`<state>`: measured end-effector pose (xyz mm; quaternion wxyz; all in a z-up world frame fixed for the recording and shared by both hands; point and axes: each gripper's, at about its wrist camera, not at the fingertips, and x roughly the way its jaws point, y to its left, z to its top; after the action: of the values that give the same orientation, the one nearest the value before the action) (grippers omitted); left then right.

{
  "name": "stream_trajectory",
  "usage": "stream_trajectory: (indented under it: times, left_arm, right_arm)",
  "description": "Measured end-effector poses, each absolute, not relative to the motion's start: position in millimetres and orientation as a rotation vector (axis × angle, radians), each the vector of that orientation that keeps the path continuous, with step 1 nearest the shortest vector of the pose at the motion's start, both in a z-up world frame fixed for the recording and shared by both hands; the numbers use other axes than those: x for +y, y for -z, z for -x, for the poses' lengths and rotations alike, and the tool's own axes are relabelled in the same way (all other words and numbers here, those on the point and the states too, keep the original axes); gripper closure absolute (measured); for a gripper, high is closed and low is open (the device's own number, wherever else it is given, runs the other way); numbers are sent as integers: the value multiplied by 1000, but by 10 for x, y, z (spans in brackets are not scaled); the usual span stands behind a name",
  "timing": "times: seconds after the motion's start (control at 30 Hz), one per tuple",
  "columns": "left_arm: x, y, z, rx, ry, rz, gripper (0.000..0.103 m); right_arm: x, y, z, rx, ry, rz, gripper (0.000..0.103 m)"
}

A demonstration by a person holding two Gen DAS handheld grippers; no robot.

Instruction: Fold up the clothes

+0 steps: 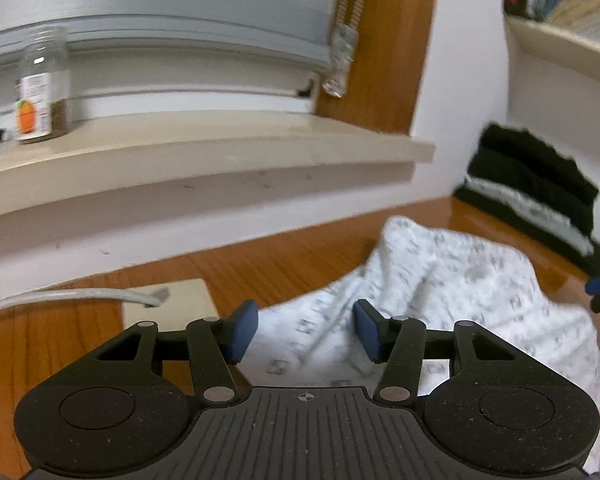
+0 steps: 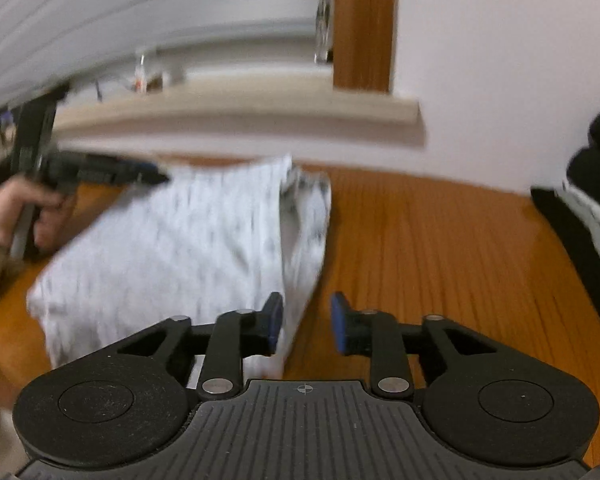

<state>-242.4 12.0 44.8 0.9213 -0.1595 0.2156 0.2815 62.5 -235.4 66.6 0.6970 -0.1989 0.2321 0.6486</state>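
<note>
A white garment with small grey print [image 1: 452, 280] lies crumpled on the wooden table [image 1: 260, 264]. My left gripper [image 1: 305, 332] hovers low over its near-left part, blue pads well apart, cloth showing in the gap but not pinched. In the right wrist view the same garment [image 2: 188, 240] is spread flatter, its right side folded over. My right gripper [image 2: 307, 326] is at its near right edge, jaws open; the left pad is over the cloth, the right pad over bare wood [image 2: 440, 260]. The left gripper [image 2: 156, 174] reaches the garment's far left corner, held by a hand [image 2: 16, 208].
A stack of folded dark and grey clothes [image 1: 540, 196] sits against the wall at right. A beige pad [image 1: 172, 304] and a white cable [image 1: 60, 296] lie at left. Above, a window sill [image 1: 204, 148] holds a jar [image 1: 42, 84]. A shelf [image 1: 560, 44] hangs top right.
</note>
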Motion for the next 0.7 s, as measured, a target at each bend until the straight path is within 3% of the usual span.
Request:
stream_trajectory:
  times: [0.07,0.33,0.4,0.43,0.47,0.6,0.7]
  left_arm:
    - [174,-453,2487,428,-595,351,46]
    - [275,-441,2539,418,-629,390,45]
    - [279,-440,2539,420,-630,390,45]
    - [279,-440,2540,421,-630,388,46]
    - [282,-442,2544,421,-632,389,46]
    - [294,-447,2559,416,-637,394,46]
    - [289,-440,2554,424,-632,390,46]
  right_arm:
    - [-2150,-706,-666,512,-1462,409,63]
    - [-1252,-613,-711,585,-1517,370,58]
    - [-1208,-570,-697,578,-1504,394,65]
    - [-1214,-558,-708,580,-1504,397,88]
    - [-1223,-548,-718,579,-1502,399,94]
    - [-1478,-653,-775,470,-1385,391,93]
    - [-1475,-611,-766,502,-1397,472,76]
